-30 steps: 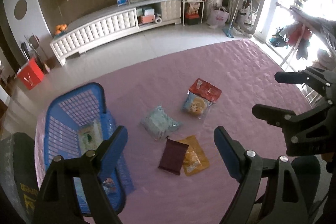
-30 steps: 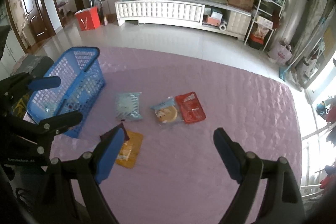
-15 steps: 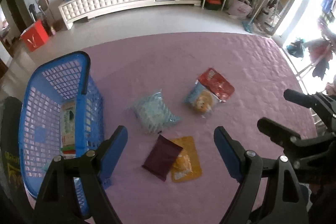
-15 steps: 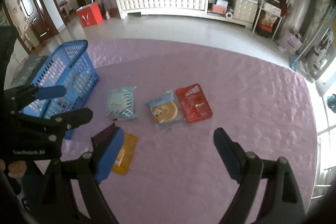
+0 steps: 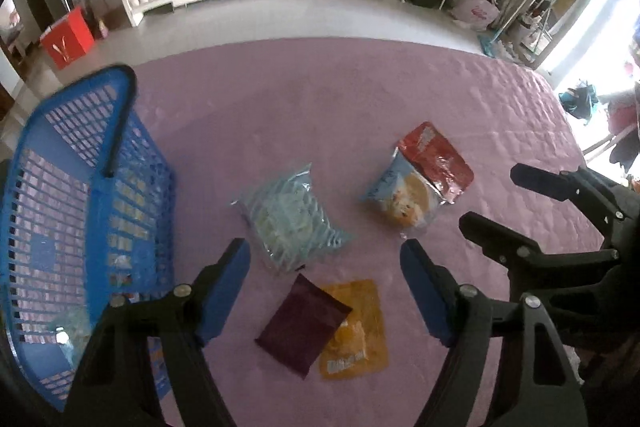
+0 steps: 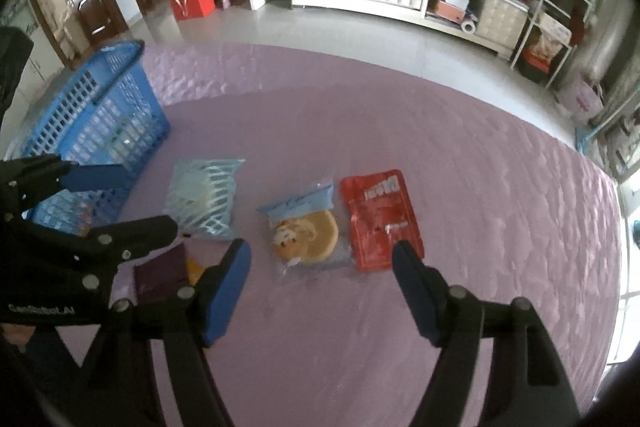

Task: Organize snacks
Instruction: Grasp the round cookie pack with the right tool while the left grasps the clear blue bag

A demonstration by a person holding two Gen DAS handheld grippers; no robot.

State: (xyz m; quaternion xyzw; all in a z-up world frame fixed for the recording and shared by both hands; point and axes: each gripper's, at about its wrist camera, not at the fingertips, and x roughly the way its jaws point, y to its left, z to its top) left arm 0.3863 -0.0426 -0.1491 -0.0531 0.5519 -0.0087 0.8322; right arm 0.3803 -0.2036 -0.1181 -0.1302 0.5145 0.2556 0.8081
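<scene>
Both tools hover above the purple mat (image 5: pixel 360 95) with jaws spread wide, holding nothing. In the left wrist view, the left gripper (image 5: pixel 325 279) hangs over a dark maroon packet (image 5: pixel 302 325) lapping an orange packet (image 5: pixel 358 331). A pale blue striped bag (image 5: pixel 290 223) lies at 12 o'clock, the blue basket (image 5: pixel 92 187) at 9 o'clock. The right gripper (image 6: pixel 321 279) hangs near a bun packet (image 6: pixel 306 227) touching a red packet (image 6: pixel 380 219).

Basket (image 5: pixel 80 187) left of snack packets (image 5: pixel 292 223)
</scene>
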